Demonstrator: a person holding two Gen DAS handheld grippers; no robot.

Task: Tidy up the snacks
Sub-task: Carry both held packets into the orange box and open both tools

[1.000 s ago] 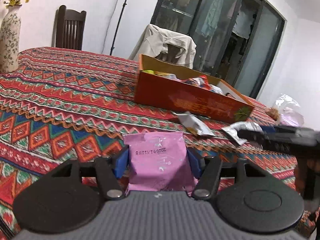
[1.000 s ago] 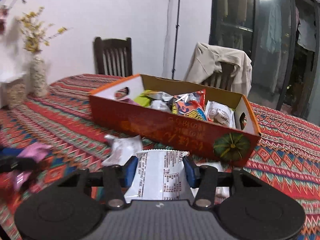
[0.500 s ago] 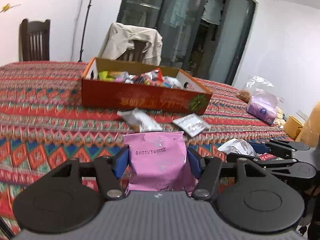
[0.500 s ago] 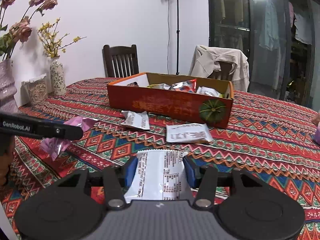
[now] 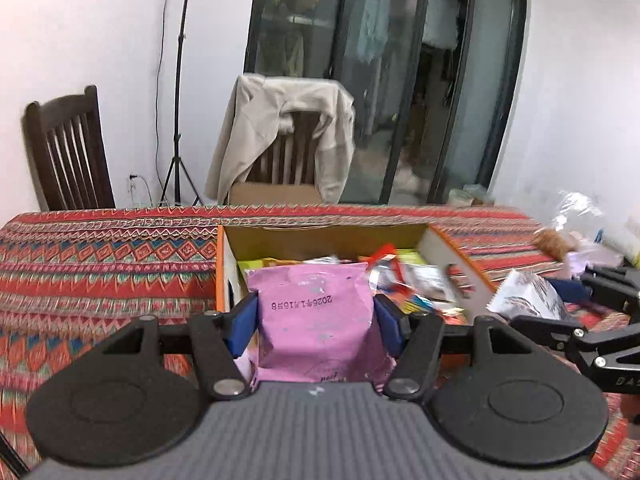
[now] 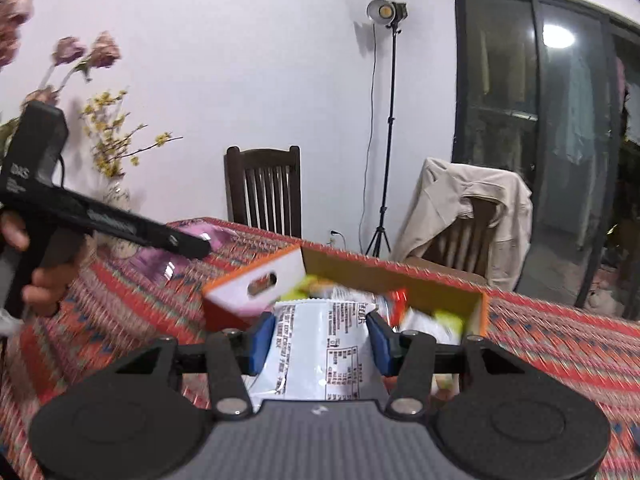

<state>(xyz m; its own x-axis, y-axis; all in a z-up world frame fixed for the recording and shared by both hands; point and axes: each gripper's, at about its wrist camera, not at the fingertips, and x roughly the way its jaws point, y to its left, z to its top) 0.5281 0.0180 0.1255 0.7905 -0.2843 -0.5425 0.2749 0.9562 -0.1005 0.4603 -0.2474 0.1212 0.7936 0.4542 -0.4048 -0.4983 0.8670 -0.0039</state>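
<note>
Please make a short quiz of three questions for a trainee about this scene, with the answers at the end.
1. True or false: the left hand-held gripper grips a pink snack packet.
2. What does the right hand-held gripper hold: A) a white snack packet, B) a vase, C) a jacket?
3. What hangs over the chair behind the orange cardboard box?

Key: 1 true; 2 A; 3 a beige jacket.

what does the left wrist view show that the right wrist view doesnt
Only the left wrist view: the pink packet's printed face between the left gripper's pads, and clear bags at the table's right end.
Only the right wrist view: the white packet's label in the right gripper, dried flowers, the lamp, a hand.
Both: the orange box, the draped chair.
</note>
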